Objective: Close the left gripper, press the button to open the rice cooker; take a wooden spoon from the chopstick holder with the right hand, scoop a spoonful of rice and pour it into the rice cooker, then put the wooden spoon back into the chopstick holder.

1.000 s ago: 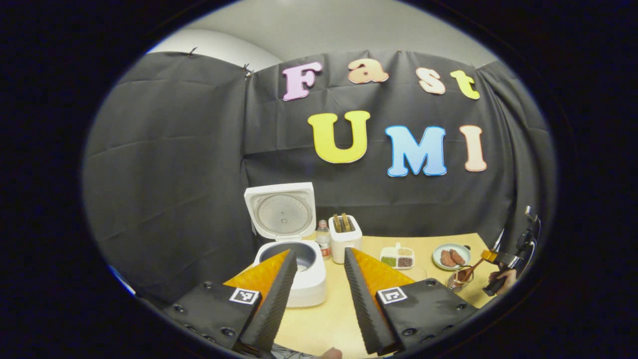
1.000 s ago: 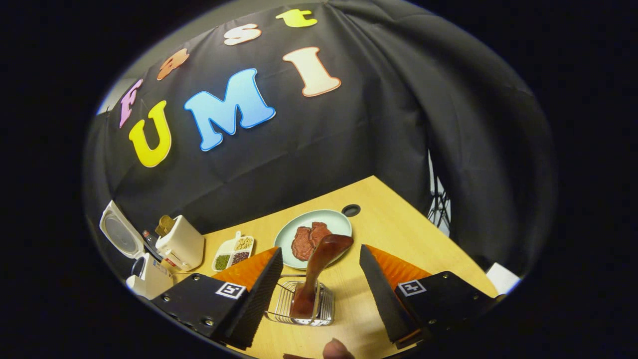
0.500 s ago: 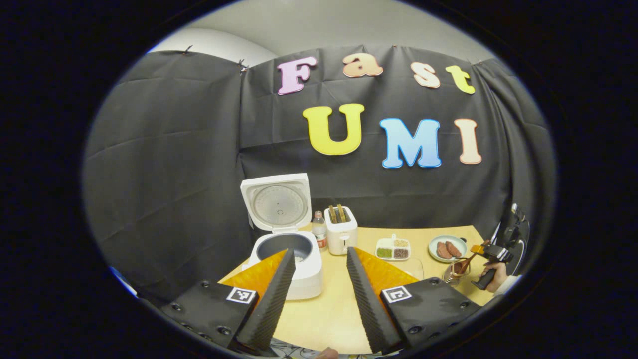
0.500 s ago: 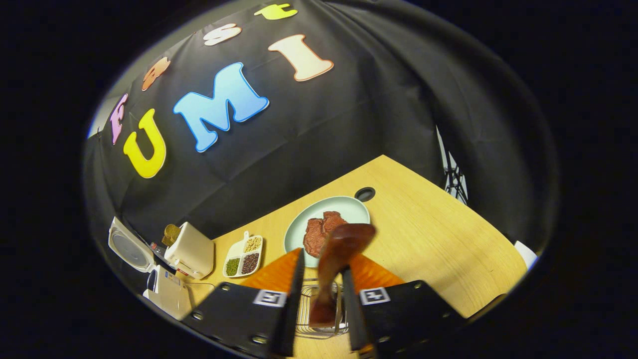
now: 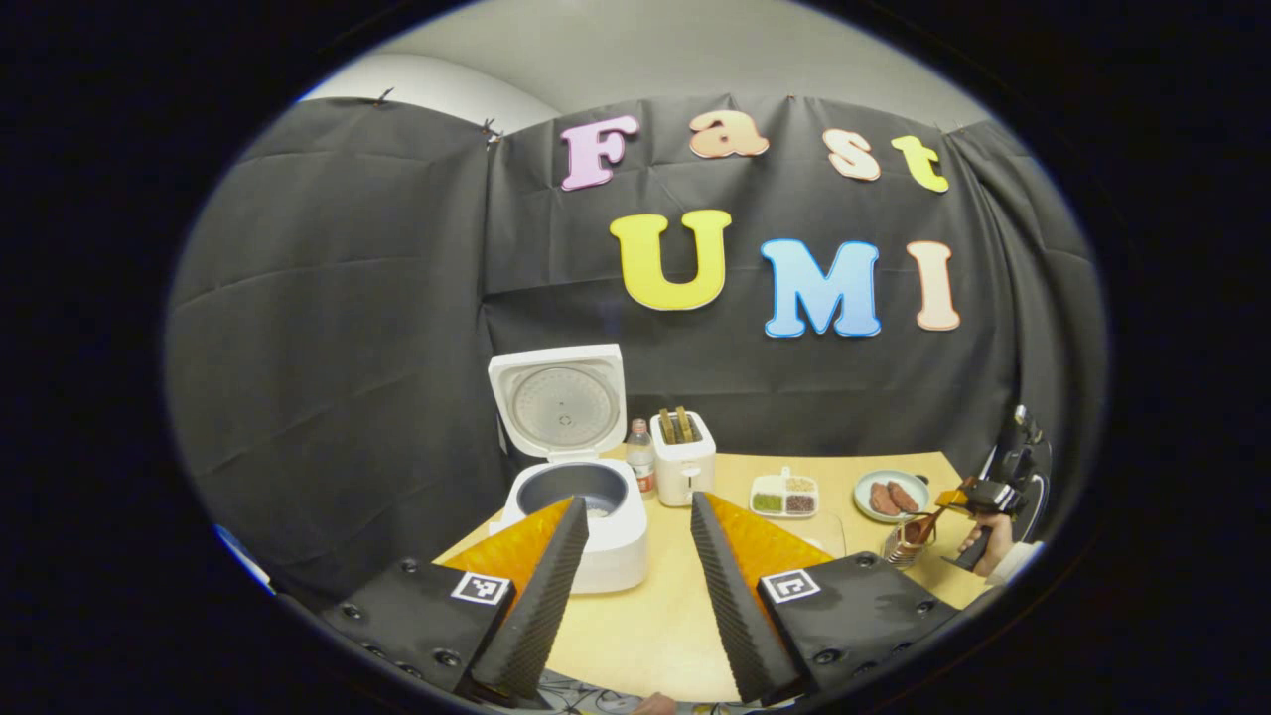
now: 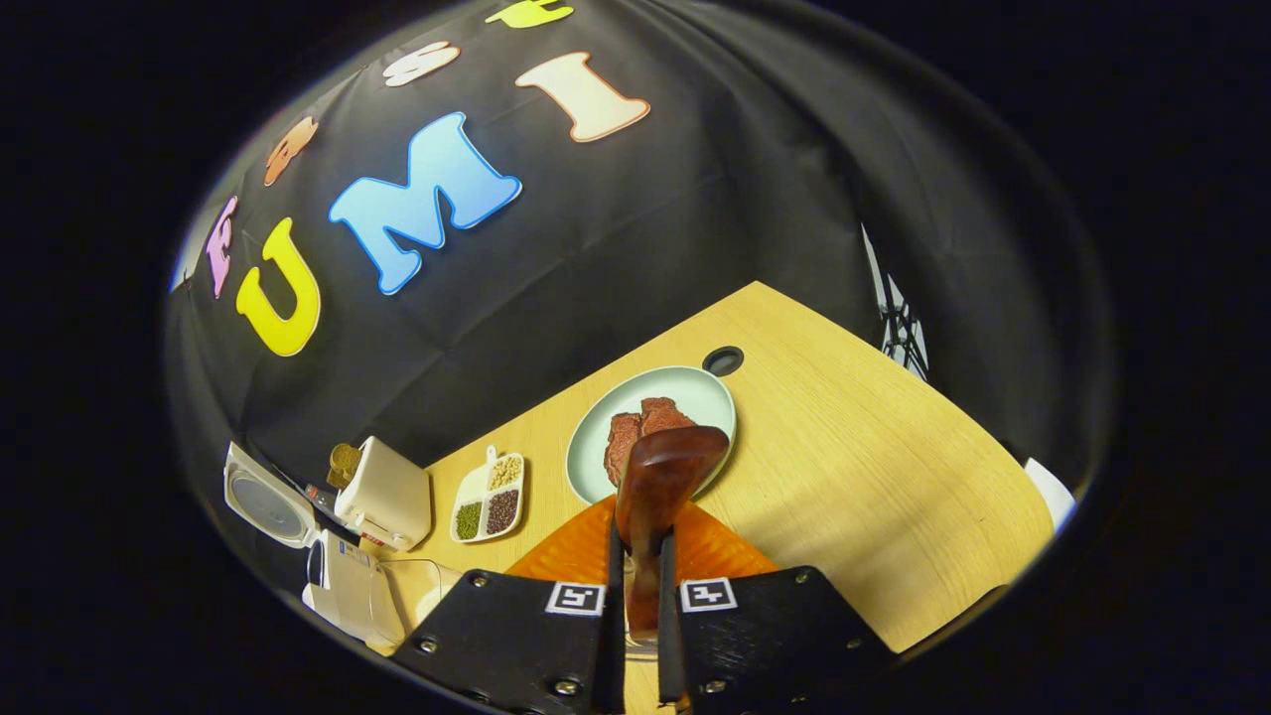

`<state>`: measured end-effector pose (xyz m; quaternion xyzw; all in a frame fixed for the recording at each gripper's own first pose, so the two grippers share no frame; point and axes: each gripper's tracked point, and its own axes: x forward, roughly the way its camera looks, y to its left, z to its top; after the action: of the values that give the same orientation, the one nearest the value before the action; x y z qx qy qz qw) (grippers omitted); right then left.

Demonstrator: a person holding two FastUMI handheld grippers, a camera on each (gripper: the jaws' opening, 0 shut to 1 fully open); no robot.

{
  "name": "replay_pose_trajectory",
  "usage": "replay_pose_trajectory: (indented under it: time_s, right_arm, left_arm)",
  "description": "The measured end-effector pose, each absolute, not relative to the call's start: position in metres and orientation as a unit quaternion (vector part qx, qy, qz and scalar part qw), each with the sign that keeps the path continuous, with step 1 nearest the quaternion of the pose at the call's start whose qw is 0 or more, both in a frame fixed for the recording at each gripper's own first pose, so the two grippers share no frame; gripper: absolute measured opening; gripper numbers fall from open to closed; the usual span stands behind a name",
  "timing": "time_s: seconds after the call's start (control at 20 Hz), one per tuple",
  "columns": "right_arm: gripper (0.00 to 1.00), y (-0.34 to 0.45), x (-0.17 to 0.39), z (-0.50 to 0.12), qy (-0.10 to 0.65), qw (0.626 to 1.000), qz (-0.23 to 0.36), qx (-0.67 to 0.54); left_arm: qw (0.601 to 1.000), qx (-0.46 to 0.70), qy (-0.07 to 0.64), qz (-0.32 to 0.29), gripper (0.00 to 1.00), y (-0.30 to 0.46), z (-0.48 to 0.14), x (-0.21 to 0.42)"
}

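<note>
Pinching the dark brown wooden spoon (image 6: pixel 657 482) btwn its fingers, the right gripper (image 6: pixel 635 556) is seen; left gripper (image 5: pixel 635 516) fingers are spread, white open-lidded rice cooker (image 5: pixel 581 506) just beyond.

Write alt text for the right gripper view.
The right gripper is shut on a wooden spoon, bowl end up, over a wooden table. Beyond it sit a plate of meat, a divided dish of beans, a toaster and the open rice cooker.

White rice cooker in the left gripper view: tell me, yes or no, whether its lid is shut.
No. The white rice cooker has its lid swung upright at the back, with the dark inner pot open to view below.
</note>
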<state>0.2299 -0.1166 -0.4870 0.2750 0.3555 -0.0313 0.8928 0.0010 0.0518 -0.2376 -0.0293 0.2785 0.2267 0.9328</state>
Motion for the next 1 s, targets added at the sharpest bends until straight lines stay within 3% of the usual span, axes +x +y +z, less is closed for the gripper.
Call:
replay_pose_trajectory:
  time_s: [0.5,1.0]
  right_arm:
    - [0.13,-0.120,0.206,-0.362,0.278,0.933,-0.024,0.226]
    - [0.13,-0.037,0.139,-0.245,0.213,0.962,-0.009,0.170]
  left_arm:
    - [0.946,-0.063,0.249,0.198,0.77,0.075,-0.228,-0.016]
    - [0.961,-0.125,0.184,0.165,0.75,0.161,-0.203,-0.065]
